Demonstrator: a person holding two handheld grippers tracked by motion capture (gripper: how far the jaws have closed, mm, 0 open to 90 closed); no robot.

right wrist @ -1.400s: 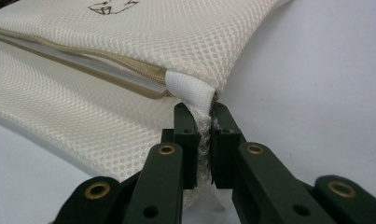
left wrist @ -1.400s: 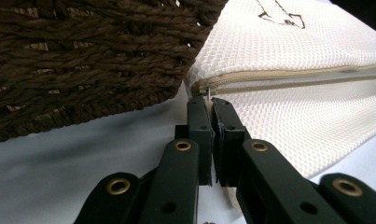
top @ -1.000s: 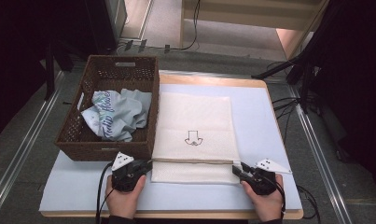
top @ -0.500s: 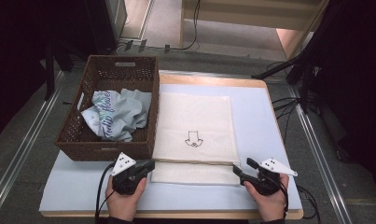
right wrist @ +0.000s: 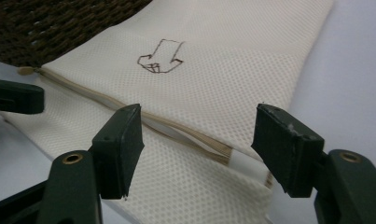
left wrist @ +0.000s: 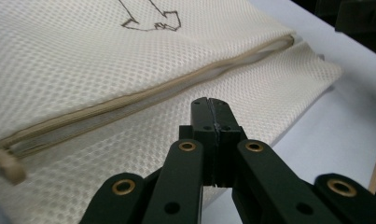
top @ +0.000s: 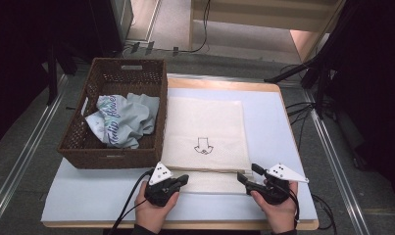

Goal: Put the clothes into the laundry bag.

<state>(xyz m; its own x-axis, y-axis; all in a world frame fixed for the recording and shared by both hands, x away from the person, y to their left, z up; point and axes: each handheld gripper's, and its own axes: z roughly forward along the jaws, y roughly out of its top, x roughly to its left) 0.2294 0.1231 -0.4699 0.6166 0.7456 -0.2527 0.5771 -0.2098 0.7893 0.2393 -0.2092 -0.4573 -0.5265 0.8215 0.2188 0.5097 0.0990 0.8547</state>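
Nearest the person, the left gripper (top: 181, 180) is seen at about 7 o'clock on the table (top: 87, 191), its jaws pressed fully together with nothing visibly between them, the tips lying just over the near flap of the cream mesh laundry bag (top: 205, 132). At about 5 o'clock the right gripper (top: 245, 177) is held with its jaws standing well apart; they have just been opening, and only the bag's near right corner lies below the gap, ungripped. The bag is spread flat at the table's centre, its zipper (left wrist: 129, 105) running along the near edge and partly parted, with the pull (left wrist: 6, 168) at the left end and an arrow drawing (top: 203, 146) on the top face. Bare table is left at 3 o'clock, right of the bag, and along the near edge between the two hands. At 10 o'clock a brown wicker basket (top: 111, 156) is set just beside the bag's left edge, and a crumpled pale garment with blue lettering (top: 121, 120) is held inside it.
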